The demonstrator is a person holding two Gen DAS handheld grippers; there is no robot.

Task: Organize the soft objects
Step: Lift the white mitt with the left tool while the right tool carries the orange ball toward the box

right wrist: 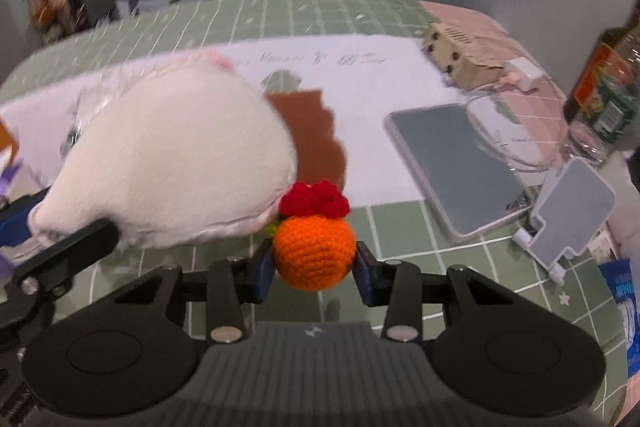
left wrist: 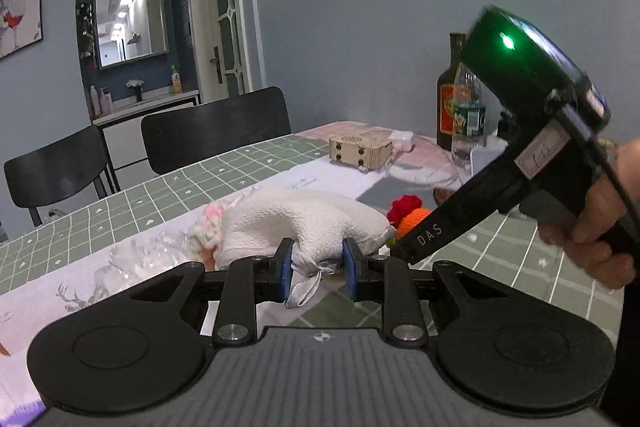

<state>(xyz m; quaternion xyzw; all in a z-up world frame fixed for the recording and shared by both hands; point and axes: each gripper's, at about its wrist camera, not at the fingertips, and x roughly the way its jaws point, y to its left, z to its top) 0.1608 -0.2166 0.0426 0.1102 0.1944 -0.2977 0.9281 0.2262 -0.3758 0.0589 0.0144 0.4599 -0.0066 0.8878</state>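
Right now both grippers are busy over the green checked tablecloth point(right wrist: 400, 227). The left gripper point(left wrist: 316, 269) has its blue pads pressed in on the narrow, tied end of a white plush toy point(left wrist: 304, 217), pinching the fabric so that a small knotted tail hangs down between the jaws. The toy's fat body stretches away from the pads, and a bit of pink and white fuzz shows at its far end. From the right wrist camera the same plush point(right wrist: 176, 155) fills the left half of the view, with the left gripper's black finger reaching across its lower edge.

The right gripper point(right wrist: 314, 265) is clamped on an orange crochet ball point(right wrist: 314, 251) with a red knitted tuft on top; the ball sits squarely between the two blue pads, just beside the plush's seam, possibly touching it. In the left wrist view the ball point(left wrist: 414, 217) peeks out behind the plush, and the right gripper's black body slants down to it, held in a person's hand point(left wrist: 592, 227), a green light glowing on its top.

Both soft things appear held clear of the cloth, though I cannot tell how far. On the table beyond lie a grey tablet point(right wrist: 452, 163), a small grey phone stand point(right wrist: 572, 203), a pale perforated box point(left wrist: 360, 149) and, near the wall, a dark glass bottle point(left wrist: 450, 95) beside a clear plastic bottle point(left wrist: 468, 115). Two black chairs point(left wrist: 216, 127) stand at the far side.
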